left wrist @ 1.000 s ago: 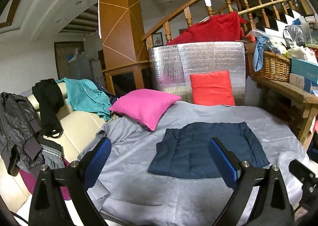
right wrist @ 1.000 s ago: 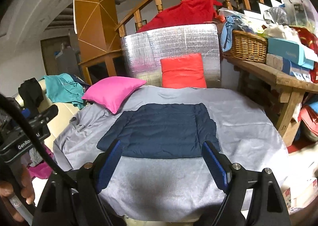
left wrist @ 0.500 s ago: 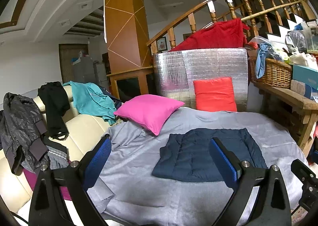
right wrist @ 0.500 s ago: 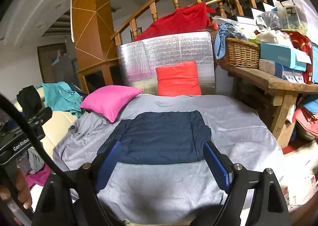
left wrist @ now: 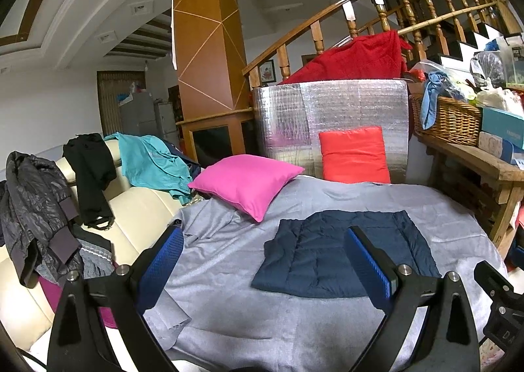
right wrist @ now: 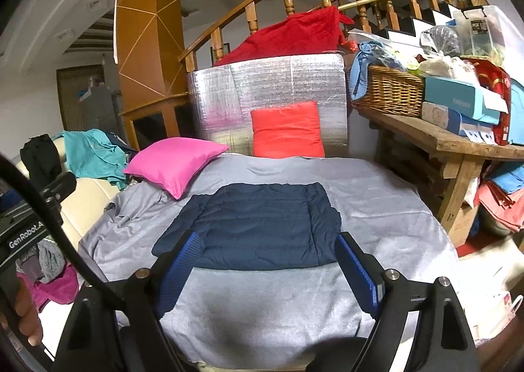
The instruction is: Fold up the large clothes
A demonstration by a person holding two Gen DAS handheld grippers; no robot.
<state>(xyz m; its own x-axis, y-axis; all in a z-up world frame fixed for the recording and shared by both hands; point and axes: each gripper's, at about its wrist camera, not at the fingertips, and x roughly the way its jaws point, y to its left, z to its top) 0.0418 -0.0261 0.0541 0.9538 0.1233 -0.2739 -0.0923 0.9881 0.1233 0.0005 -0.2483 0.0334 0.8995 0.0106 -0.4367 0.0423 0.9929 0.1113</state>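
Observation:
A dark navy quilted jacket (left wrist: 324,251) lies folded into a flat rectangle on the grey cloth (left wrist: 229,260) that covers the table; it also shows in the right wrist view (right wrist: 262,224). My left gripper (left wrist: 262,247) is open and empty, held above the cloth just left of the jacket's near edge. My right gripper (right wrist: 267,252) is open and empty, held over the jacket's near edge without touching it.
A pink pillow (left wrist: 245,182) and a red cushion (left wrist: 353,156) lie at the table's far side before a silver foil panel (left wrist: 327,116). More clothes hang on a cream sofa (left wrist: 137,208) at left. A wooden bench (right wrist: 442,139) with a wicker basket (right wrist: 389,90) stands at right.
Both grippers have drawn back and tilted up, so the jacket sits lower and farther in both views. The jacket has not moved.

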